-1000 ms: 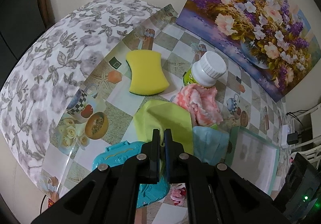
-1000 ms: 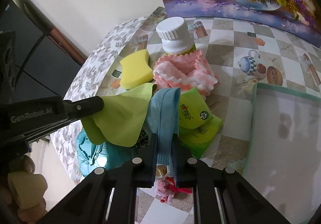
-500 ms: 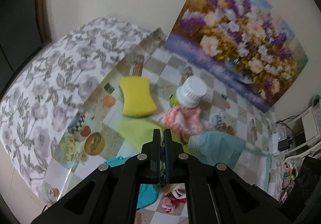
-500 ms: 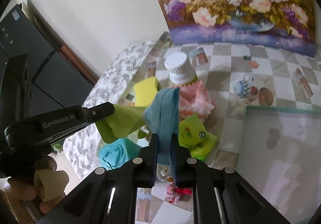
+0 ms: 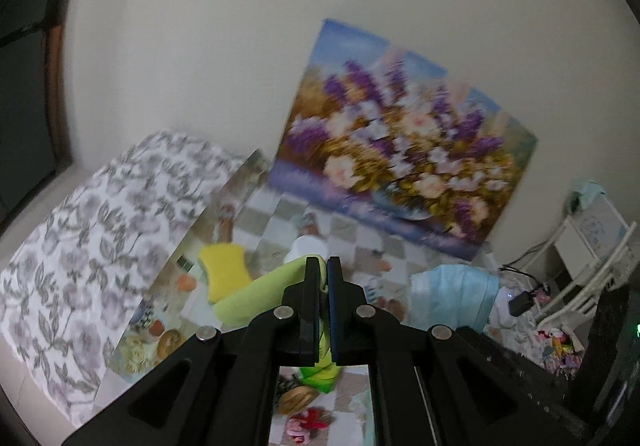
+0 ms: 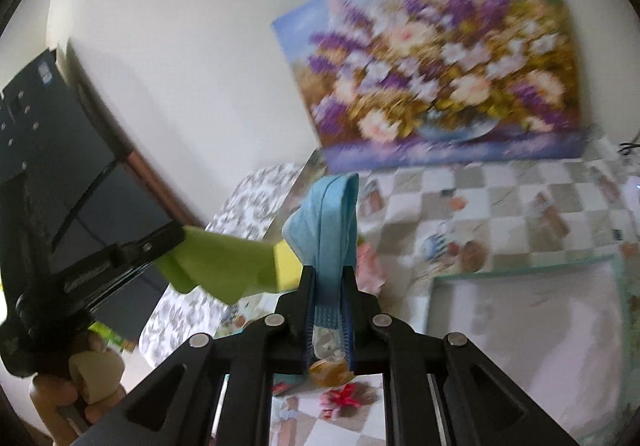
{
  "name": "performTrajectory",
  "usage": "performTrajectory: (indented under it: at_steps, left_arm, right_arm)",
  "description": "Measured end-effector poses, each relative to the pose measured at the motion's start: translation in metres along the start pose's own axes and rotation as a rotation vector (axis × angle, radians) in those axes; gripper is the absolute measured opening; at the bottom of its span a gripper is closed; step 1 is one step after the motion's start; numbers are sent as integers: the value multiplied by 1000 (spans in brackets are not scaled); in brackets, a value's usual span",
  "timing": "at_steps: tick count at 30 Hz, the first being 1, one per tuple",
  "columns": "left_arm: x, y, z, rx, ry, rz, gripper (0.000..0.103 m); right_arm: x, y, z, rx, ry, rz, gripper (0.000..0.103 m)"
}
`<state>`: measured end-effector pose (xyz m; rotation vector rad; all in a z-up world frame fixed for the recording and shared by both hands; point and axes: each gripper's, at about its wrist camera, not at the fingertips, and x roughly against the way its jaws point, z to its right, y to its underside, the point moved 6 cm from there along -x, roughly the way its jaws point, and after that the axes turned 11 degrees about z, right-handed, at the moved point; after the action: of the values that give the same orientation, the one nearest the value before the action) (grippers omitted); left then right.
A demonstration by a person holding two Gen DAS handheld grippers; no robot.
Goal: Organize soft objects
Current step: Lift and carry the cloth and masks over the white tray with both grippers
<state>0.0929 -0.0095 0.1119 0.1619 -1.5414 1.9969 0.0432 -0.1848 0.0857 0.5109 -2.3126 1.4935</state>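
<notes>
My left gripper [image 5: 323, 271] pinched the green cloth [image 5: 256, 296], lifted above the table [image 6: 480, 202]; my right gripper [image 6: 329, 282] pinched the blue mask [image 6: 326, 224], also raised. Both views were blurred; the bottle [image 5: 308, 246] was mostly hidden behind my fingers.
</notes>
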Motion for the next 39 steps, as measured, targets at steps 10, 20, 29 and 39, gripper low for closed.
performTrajectory:
  at_steps: [10, 20, 29, 39]
  left_arm:
    - [4, 23, 84, -150, 143, -15, 3]
    - [-17, 96, 175, -317, 275, -182, 3]
    - [-42, 163, 212, -393, 312, -342, 3]
    - [-83, 219, 197, -427, 212, -500, 3]
  right_arm:
    - [60, -21, 93, -61, 307, 87, 13]
    - [107, -7, 204, -154, 639, 59, 13]
    - [105, 24, 258, -276, 685, -35, 13]
    - [43, 75, 268, -315, 610, -233, 15]
